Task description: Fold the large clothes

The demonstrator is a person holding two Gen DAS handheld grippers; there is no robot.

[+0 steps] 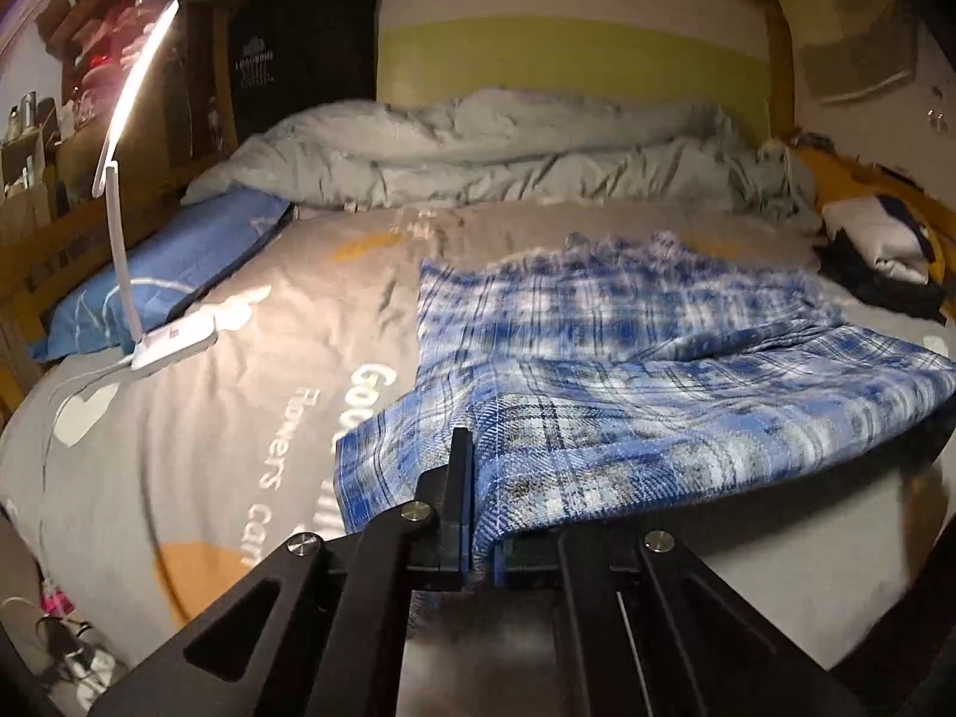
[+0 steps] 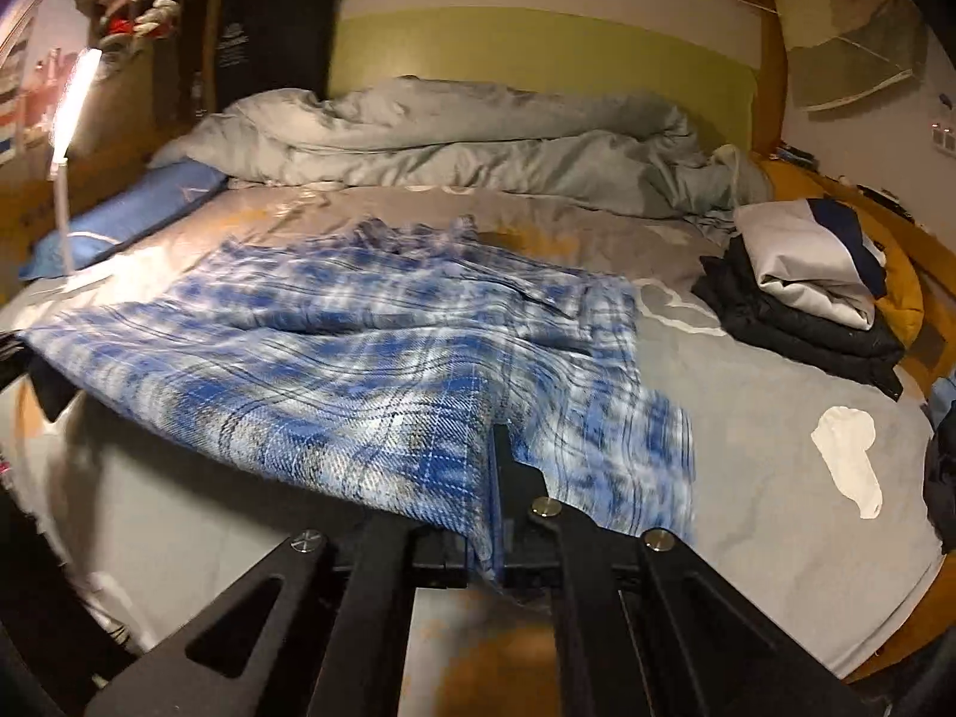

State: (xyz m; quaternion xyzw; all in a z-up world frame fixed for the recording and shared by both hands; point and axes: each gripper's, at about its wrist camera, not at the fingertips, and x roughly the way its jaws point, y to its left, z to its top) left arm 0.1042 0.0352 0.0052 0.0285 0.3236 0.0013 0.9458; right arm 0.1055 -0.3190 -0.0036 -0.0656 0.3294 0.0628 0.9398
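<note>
White lettering runs sideways across the grey bed sheet (image 1: 179, 430) in the lower middle of the left wrist view: "Goo", cut off by cloth, with "Flowers" and "car" beside it. The black panel (image 1: 305, 48) at upper left carries small white print, too small to read.

A wooden-framed bed (image 1: 783, 60) with a grey printed sheet (image 1: 179, 418) fills the frame. A lit white lamp (image 1: 128, 119) glows at upper left, before cluttered shelves (image 1: 36, 137). The back wall (image 1: 567, 48) is white and green.

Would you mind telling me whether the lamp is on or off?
On: the lamp head glows bright white in both views and lights the bedsheet beneath it.
</note>
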